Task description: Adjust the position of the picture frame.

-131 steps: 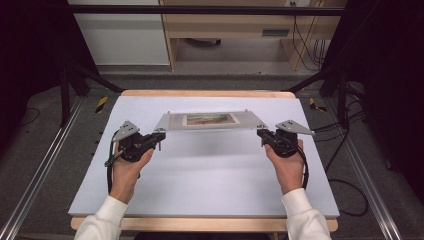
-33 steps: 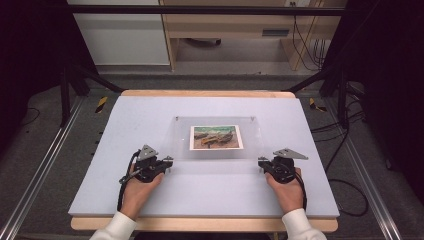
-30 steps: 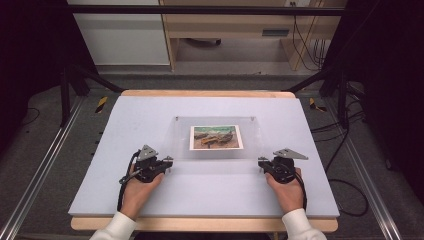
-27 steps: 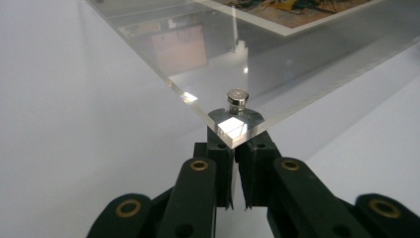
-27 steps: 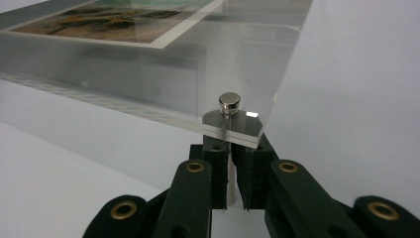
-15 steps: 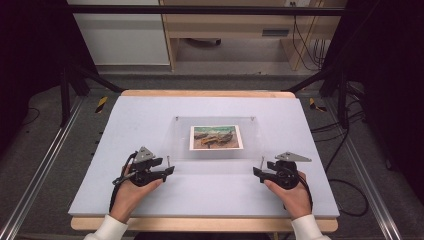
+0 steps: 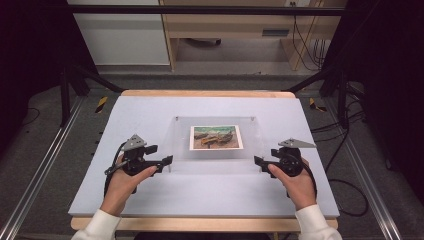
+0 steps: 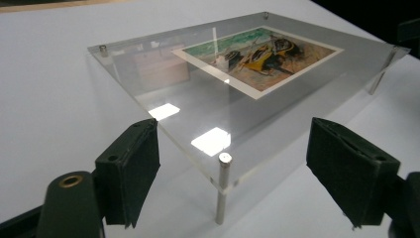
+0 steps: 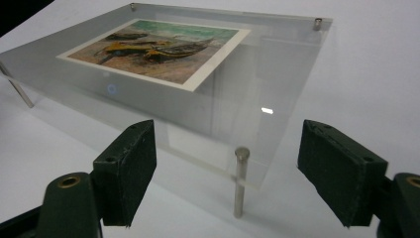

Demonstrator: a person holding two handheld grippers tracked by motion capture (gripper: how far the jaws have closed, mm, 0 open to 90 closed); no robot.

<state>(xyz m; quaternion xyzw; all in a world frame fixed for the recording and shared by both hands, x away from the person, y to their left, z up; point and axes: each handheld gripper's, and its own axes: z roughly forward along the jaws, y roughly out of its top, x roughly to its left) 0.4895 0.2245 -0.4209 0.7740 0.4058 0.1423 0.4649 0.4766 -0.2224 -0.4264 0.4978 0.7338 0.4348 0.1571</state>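
A clear picture frame (image 7: 214, 138) lies flat mid-table, the left gripper (image 7: 168, 160) and right gripper (image 7: 257, 160) both spread wide at its near corners; each should close squarely on its corner post.

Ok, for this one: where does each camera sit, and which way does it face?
High view: above the person's side, looking forward and down on the table; both hands, left gripper, right gripper.
Left gripper view: low, facing the acrylic frame; own jaws.
Right gripper view: opposite near corner; own jaws.
Shared: the boat picture.
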